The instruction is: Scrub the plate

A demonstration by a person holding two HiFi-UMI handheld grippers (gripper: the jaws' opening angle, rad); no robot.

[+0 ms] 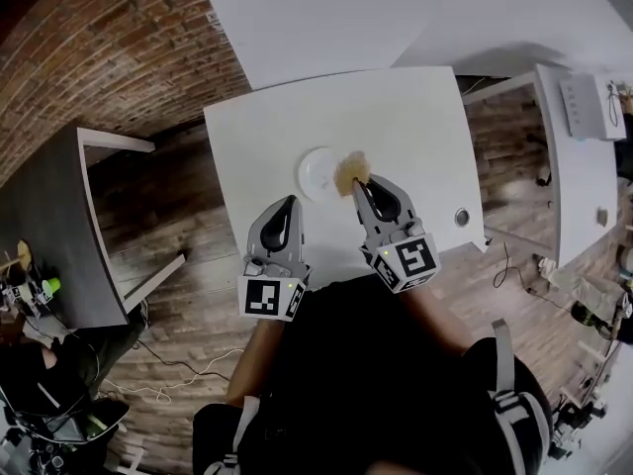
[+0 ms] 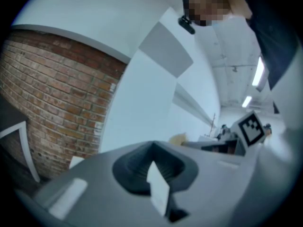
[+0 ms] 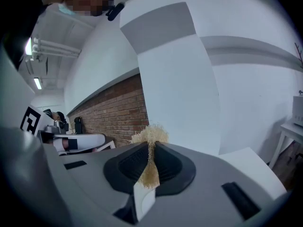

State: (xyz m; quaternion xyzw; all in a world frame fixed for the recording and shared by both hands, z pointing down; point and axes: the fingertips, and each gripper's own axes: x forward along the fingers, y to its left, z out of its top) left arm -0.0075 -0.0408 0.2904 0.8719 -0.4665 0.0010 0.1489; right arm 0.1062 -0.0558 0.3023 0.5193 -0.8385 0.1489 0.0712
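Note:
A small white plate [image 1: 316, 172] lies on the white table [image 1: 396, 117] in the head view. My right gripper [image 1: 358, 182] is shut on a tan fibrous scrubber [image 1: 349, 172], held at the plate's right edge. In the right gripper view the scrubber [image 3: 150, 141] sticks up from between the closed jaws, and the plate is hidden. My left gripper [image 1: 290, 202] hovers near the table's front edge, below and left of the plate, jaws together and empty. In the left gripper view the jaws point up at the wall, and the scrubber [image 2: 178, 138] shows past the right gripper.
A dark desk [image 1: 49, 226] stands at the left with cables on the wooden floor. Another white table [image 1: 579, 166] stands at the right. A round grommet [image 1: 462, 217] sits near the white table's front right corner. A brick wall [image 1: 109, 38] runs at the back left.

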